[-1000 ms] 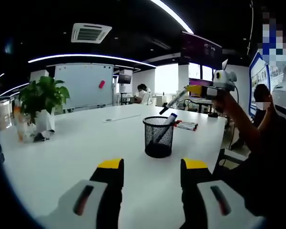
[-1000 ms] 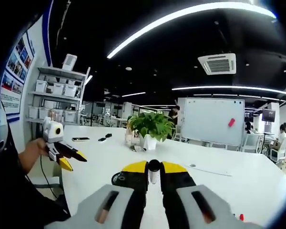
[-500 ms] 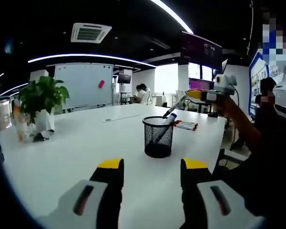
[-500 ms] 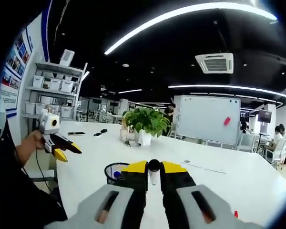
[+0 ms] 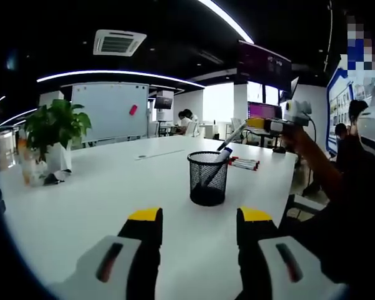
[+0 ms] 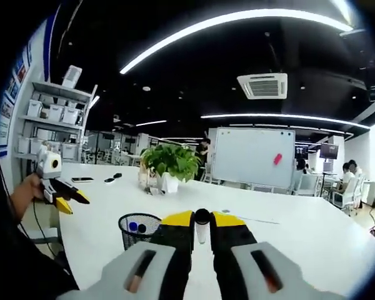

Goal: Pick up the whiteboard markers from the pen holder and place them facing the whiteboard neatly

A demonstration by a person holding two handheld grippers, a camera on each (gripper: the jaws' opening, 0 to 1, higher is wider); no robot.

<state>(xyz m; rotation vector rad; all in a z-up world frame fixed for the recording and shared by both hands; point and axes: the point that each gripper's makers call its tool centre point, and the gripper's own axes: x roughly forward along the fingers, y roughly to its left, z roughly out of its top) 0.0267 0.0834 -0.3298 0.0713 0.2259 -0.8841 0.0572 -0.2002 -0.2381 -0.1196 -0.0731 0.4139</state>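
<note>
A black mesh pen holder (image 5: 207,179) stands on the white table (image 5: 100,200), with a blue-capped marker (image 5: 223,154) leaning in it. Several markers (image 5: 244,164) lie in a row on the table behind it. My left gripper (image 5: 200,219) is open and empty, low over the table short of the holder. My right gripper (image 5: 257,122) hangs above and right of the holder, shut on a whiteboard marker (image 5: 233,134). In the right gripper view that marker (image 6: 202,226) stands end-on in the right gripper (image 6: 202,220), the holder (image 6: 139,230) lies lower left, and the left gripper (image 6: 57,195) is far left. The whiteboard (image 5: 109,111) stands beyond the table.
A potted plant (image 5: 54,129) stands at the table's left, also seen as the plant (image 6: 169,164) in the right gripper view before the whiteboard (image 6: 253,157). Shelves with boxes (image 6: 53,122) line the wall. People sit at desks (image 5: 187,122) in the background.
The right gripper view has swung, bringing the pen holder fully into view. In the left gripper view the right gripper with its marker has shifted slightly right and down. The left gripper has stayed put.
</note>
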